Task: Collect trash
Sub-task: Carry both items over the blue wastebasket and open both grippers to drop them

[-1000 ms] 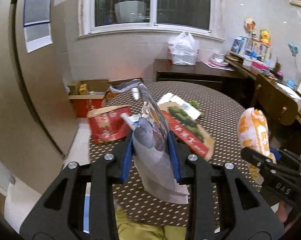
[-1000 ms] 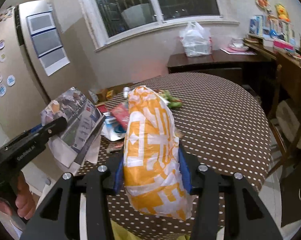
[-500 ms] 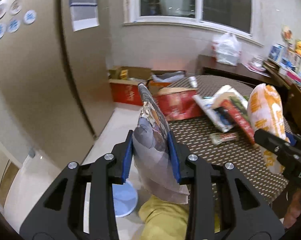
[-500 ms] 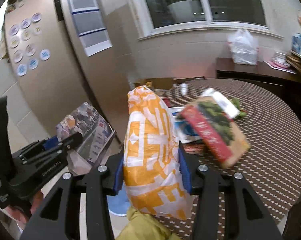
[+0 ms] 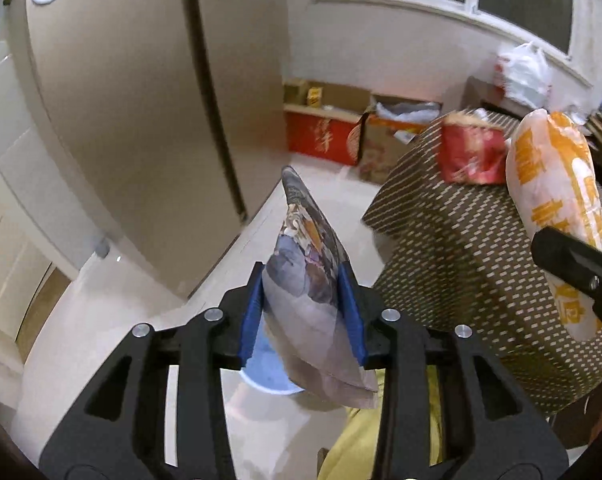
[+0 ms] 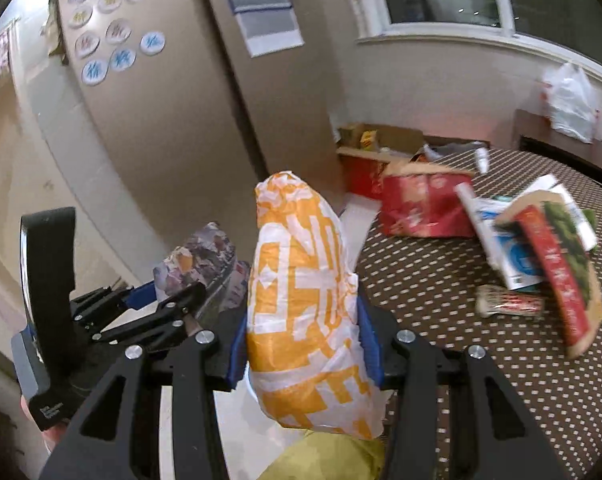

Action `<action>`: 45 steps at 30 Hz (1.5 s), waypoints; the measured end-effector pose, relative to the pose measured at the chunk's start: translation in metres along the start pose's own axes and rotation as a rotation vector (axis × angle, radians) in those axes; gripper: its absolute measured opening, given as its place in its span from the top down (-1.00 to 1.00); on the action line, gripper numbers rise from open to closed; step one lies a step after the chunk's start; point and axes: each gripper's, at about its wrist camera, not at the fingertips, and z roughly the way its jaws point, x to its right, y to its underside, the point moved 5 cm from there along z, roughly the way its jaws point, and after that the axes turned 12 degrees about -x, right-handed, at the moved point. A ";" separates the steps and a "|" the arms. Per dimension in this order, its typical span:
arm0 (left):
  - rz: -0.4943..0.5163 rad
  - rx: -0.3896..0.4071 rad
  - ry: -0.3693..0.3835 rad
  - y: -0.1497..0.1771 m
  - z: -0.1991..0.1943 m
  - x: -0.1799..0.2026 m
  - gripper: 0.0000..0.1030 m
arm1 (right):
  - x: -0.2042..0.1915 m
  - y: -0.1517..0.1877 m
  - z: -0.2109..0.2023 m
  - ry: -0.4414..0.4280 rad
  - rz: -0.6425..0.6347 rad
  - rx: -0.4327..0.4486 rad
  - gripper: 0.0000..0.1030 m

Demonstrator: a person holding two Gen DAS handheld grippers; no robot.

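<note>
Two tongs-gripped bags: leaflet (image 5: 309, 280), orange bag (image 6: 305, 312), long axes forward.

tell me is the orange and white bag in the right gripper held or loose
Held. The right gripper is shut on the orange and white bag, blue pads pressing both its sides, with the bag off the table.

Your left gripper (image 5: 304, 312) was clamped tight, both blue pads (image 5: 252, 320) pressed flat against the folded printed flyer (image 5: 309, 280) standing upright between them. Your right gripper (image 6: 304, 340) was closed just as firmly, its blue pads (image 6: 237, 354) squeezing the orange-and-white plastic bag (image 6: 305, 308), which bulged above and below the fingers. You held the two grippers side by side, the left one low at the right one's left, angled a little across. A bit of your left hand (image 6: 31, 408) showed under its handle.
</note>
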 end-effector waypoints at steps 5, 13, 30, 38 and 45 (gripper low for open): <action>0.028 -0.027 -0.022 0.001 0.032 -0.016 -0.34 | -0.010 0.002 0.031 -0.006 -0.009 -0.076 0.11; -0.085 -0.145 -0.036 0.018 0.068 -0.060 -0.36 | -0.018 0.009 0.082 0.023 -0.040 -0.203 0.11; -0.252 -0.190 -0.085 0.061 0.066 -0.122 -0.36 | -0.081 0.008 0.153 -0.037 -0.144 -0.331 -0.61; -0.249 -0.182 -0.114 0.064 0.061 -0.121 -0.37 | -0.076 0.016 0.141 -0.033 -0.146 -0.321 -0.61; -0.204 -0.162 -0.087 0.057 0.050 -0.100 -0.38 | -0.055 0.013 0.113 -0.028 -0.097 -0.267 -0.61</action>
